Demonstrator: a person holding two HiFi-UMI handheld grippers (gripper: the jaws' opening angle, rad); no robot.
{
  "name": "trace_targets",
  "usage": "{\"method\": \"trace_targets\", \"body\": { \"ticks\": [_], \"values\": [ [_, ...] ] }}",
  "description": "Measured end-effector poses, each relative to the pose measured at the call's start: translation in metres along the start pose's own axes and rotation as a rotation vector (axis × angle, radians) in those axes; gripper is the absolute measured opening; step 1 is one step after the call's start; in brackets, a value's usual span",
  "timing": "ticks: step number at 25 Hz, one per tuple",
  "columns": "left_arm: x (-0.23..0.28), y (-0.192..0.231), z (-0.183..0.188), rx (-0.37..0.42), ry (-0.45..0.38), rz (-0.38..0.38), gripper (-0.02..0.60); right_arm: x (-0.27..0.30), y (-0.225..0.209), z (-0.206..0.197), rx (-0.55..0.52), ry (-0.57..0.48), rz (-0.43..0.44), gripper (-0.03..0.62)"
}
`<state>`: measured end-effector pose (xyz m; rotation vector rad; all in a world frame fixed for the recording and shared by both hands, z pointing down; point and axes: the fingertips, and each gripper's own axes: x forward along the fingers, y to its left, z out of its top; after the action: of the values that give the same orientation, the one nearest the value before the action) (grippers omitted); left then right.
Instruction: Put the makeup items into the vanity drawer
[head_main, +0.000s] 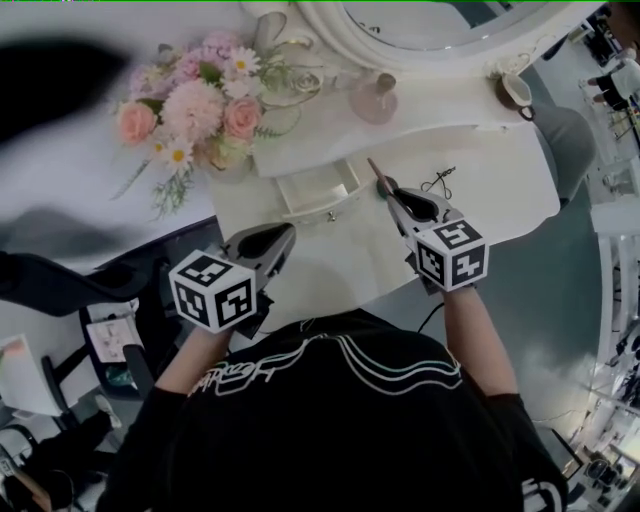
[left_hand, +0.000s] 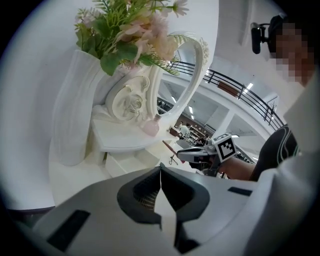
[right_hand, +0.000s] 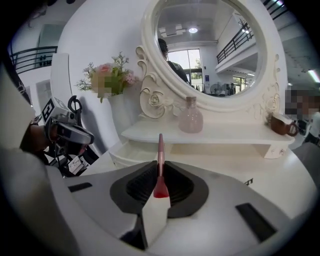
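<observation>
White lacquer covers the vanity bench (head_main: 500, 190) in the head view, where its small drawer (head_main: 318, 192) is seen pulled open between the two tools. The right hand-held gripper (head_main: 392, 200) is held just beside the drawer's right edge, with a slim pink makeup stick (head_main: 377, 175) projecting from its tip. The left hand-held gripper (head_main: 289, 233) is held lower, near the bench's front edge. A black cord-like item (head_main: 437, 182) is seen on the bench, apart from the drawer.

In the left gripper view, the jaws are shown pressed together, with nothing between them.

In the right gripper view, the stick is pinched near its red lower end, so most of its length is unsupported. It is aimed above the open drawer toward the shelf carrying the pink bottle (right_hand: 191, 119), and it is judged not yet stowed. In so narrow a pinch the stick could be pivoted by any bump. If released over the drawer's wall, it could roll onto the bench. The bottle could be knocked if the tip is carried too far forward.
</observation>
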<state>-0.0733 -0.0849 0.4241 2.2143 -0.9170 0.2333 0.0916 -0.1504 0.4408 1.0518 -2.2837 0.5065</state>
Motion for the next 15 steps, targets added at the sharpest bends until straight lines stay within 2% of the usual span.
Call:
{"method": "trace_targets", "body": {
  "ticks": [7, 15],
  "values": [
    [-0.023, 0.014, 0.003, -0.026, -0.038, 0.051, 0.023, 0.023, 0.041, 0.022, -0.117, 0.013, 0.121, 0.064],
    [-0.044, 0.028, 0.002, -0.05, -0.068, 0.107, 0.023, 0.052, 0.082, 0.025, -0.323, 0.102, 0.218, 0.064]
  ]
}}
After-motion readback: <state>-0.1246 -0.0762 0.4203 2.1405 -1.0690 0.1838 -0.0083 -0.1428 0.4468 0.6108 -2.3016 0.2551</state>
